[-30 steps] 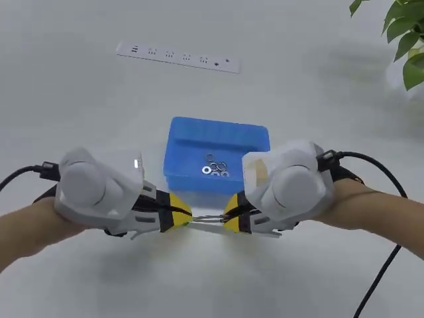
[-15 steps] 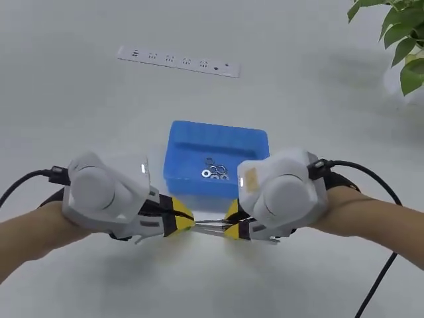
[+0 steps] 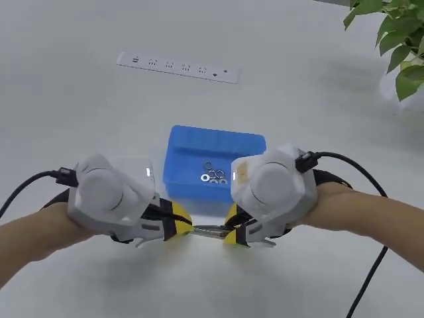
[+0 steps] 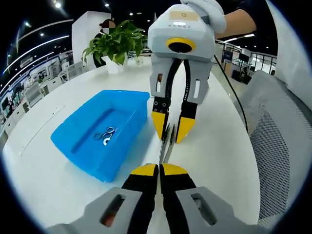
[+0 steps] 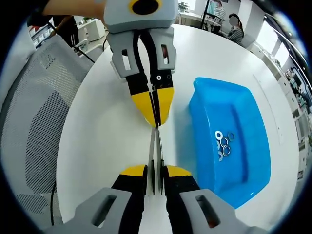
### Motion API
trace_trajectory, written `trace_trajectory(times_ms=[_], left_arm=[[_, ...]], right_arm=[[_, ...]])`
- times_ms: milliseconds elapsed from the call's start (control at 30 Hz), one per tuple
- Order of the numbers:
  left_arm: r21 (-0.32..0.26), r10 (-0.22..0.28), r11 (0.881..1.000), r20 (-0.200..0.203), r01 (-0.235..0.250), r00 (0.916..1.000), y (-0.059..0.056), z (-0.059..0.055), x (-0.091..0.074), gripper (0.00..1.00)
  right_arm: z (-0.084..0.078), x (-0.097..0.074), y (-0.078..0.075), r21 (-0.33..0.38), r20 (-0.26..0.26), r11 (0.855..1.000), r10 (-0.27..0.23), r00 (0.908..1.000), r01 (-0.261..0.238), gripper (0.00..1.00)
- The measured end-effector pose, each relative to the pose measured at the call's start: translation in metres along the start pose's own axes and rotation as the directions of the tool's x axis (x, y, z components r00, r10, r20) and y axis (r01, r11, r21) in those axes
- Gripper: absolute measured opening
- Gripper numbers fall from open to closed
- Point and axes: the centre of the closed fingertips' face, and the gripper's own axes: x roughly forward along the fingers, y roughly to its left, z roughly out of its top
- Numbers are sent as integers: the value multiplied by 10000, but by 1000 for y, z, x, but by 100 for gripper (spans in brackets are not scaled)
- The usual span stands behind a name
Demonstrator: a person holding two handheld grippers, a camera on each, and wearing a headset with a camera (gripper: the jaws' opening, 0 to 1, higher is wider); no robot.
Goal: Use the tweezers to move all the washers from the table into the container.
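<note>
Thin metal tweezers span the small gap between my two grippers, just in front of the blue container. My left gripper is shut on one end of them. My right gripper faces it, its jaws closed against the tweezers' two arms. In the left gripper view my own jaws pinch the tweezers and the right gripper stands opposite. The right gripper view has its own jaws on the tweezers. Several washers lie inside the container.
A white power strip lies at the far side of the white table. A leafy plant stands at the back right. Black cables trail from both grippers. A grey mesh chair sits beside the table.
The head camera has shifted a little, so both grippers sit slightly lower in view. They still face each other with the tweezers between them.
</note>
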Motion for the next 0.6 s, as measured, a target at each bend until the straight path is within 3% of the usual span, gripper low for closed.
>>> trace_trajectory(times_ms=[267,400,500,567,600], left_arm=[[-155,78,9998,61,-77,10000,0,1,-3,11],[-451,321,9985,190,-312,9993,-1,3,-13,16],[-902,671,9939,304,-641,9973,-1,-1,-22,20],[-1167,1000,9886,369,-951,9943,-1,-5,-29,22],[-1322,1163,9852,447,-1095,9922,-1,-6,-31,22]], right_arm=[[-2,-1,1,363,178,9993,-73,9998,66,16],[-10,-7,-2,804,457,9950,-629,9970,591,18],[-13,-14,-1,1769,1002,9811,-975,9902,787,18],[-15,-22,-1,2371,1393,9659,-1393,9804,1035,19],[-16,-28,-1,2831,1622,9517,-1694,9721,1186,20]])
